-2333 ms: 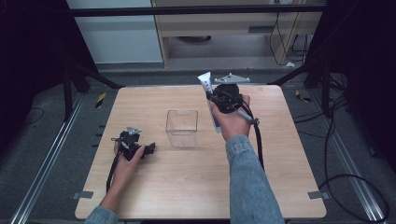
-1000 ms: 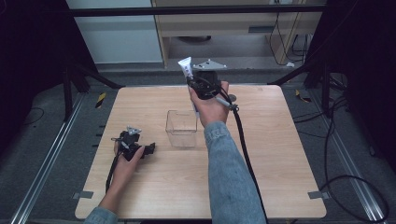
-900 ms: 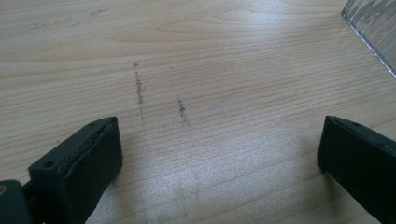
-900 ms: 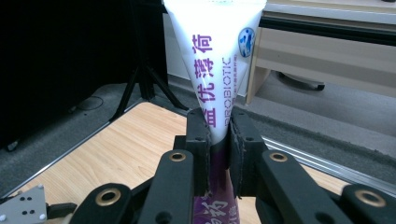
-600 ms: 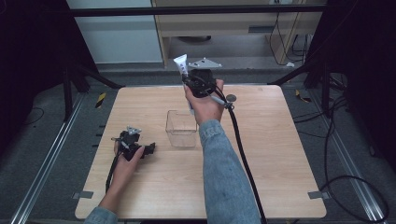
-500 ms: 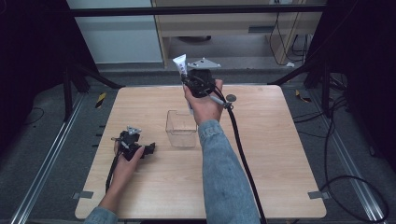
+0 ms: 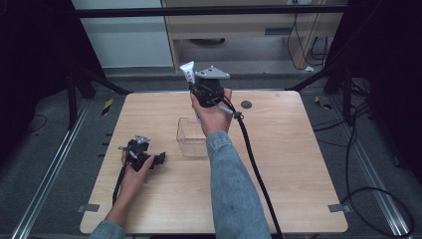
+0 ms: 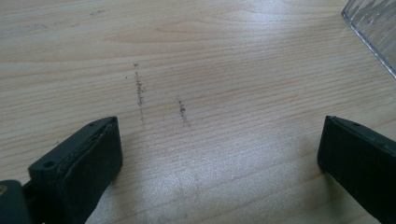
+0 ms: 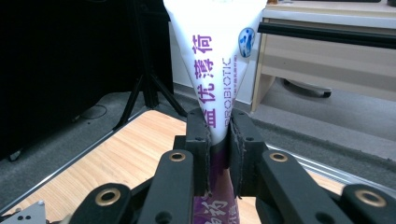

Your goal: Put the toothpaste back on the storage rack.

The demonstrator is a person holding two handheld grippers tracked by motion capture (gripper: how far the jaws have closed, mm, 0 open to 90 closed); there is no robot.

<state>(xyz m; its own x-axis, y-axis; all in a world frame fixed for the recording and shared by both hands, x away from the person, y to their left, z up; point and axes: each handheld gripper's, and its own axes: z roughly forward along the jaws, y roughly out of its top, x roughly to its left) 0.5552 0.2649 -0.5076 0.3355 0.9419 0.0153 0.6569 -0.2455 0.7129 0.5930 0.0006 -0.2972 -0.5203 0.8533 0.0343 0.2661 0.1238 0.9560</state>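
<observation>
Over the far side of the table [image 7: 298,164], toward twelve o'clock from the clear plastic box [image 7: 191,137], the right gripper [image 7: 199,92] holds a white and purple tube [image 7: 188,73] up in the air, jaws clamped tight on its lower body with the flat crimped end pointing up. So the pick-up looks done; the tube is not yet in the box, which sits just below and nearer, apparently empty. Off at eight o'clock from the box, the left gripper [image 7: 160,159] rests on the wood with its jaws wide apart, holding nothing. What seems left is lowering the tube into the box and letting go.
</observation>
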